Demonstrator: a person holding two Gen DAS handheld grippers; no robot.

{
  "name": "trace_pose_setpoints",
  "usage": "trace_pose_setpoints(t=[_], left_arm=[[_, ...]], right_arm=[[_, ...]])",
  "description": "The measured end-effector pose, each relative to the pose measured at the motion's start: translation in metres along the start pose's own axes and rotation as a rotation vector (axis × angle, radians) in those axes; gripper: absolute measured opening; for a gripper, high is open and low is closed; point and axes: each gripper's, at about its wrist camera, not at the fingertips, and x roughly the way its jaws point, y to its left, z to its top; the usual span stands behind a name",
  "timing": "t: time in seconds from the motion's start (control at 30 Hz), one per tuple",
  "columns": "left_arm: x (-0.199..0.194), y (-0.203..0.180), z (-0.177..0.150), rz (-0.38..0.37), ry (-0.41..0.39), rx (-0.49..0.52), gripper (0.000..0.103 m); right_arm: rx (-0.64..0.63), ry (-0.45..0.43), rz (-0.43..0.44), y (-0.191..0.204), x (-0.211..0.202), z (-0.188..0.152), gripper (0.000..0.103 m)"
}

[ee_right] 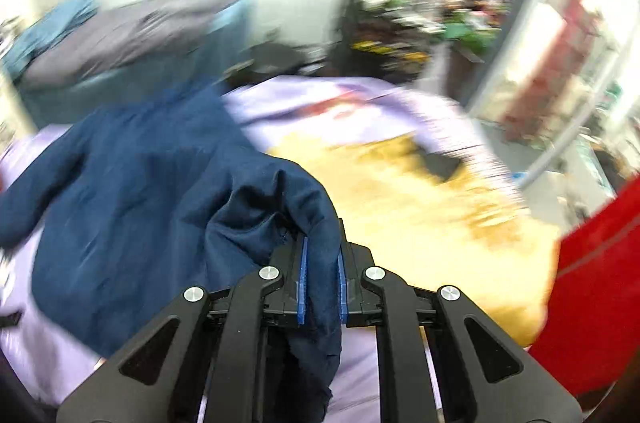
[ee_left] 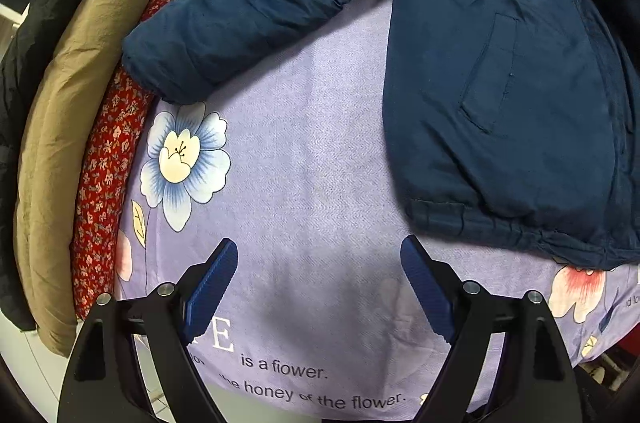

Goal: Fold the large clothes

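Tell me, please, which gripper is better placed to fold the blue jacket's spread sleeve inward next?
Probably left. The left gripper is open and empty above the sheet, facing the sleeve, while the right gripper already clamps jacket fabric.

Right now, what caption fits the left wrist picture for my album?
Open left gripper hovers over a lilac flowered sheet, facing a navy padded jacket with one sleeve spread out.

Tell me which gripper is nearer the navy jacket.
Right. The right gripper is shut on a fold of the navy jacket. The left gripper is open over the lilac sheet, apart from the jacket's hem.
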Motion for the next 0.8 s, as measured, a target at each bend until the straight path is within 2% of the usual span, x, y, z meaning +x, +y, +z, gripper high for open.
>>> trace_pose_setpoints(t=[0.2,0.3,0.33,0.37,0.43,0.5,0.6,0.7,0.77,0.8], left_arm=[[-0.005,0.008,0.0,0.019,-0.022,-0.031,0.081],[-0.004,0.01,0.0,0.03,-0.032,-0.027,0.081],[-0.003,0.01,0.001,0.035,-0.039,-0.022,0.081],[-0.003,0.01,0.003,0.037,-0.045,-0.018,0.081],[-0.001,0.011,0.007,0.016,-0.061,-0.012,0.081],[0.002,0.013,0.012,-0.009,-0.062,-0.015,0.081],[0.009,0.019,0.025,-0.043,-0.064,-0.027,0.082],[0.015,0.027,0.042,-0.091,-0.083,-0.065,0.089],[0.02,0.029,0.052,-0.132,-0.098,-0.079,0.093],[0.022,0.029,0.057,-0.143,-0.096,-0.08,0.093]], right_arm=[[0.116,0.03,-0.246,-0.106,0.041,0.04,0.012],[0.202,0.111,-0.305,-0.14,0.07,0.043,0.014],[0.235,0.153,-0.298,-0.148,0.082,0.041,0.025],[0.254,0.179,-0.307,-0.155,0.09,0.036,0.031],[0.29,0.18,-0.352,-0.154,0.093,0.027,0.076],[0.307,0.104,-0.305,-0.141,0.076,0.014,0.084],[0.287,0.048,-0.189,-0.096,0.054,-0.008,0.085],[0.215,0.069,0.055,-0.047,0.043,-0.041,0.089],[0.175,0.116,0.202,-0.015,0.041,-0.064,0.089],[0.162,0.169,0.29,0.004,0.045,-0.083,0.089]])
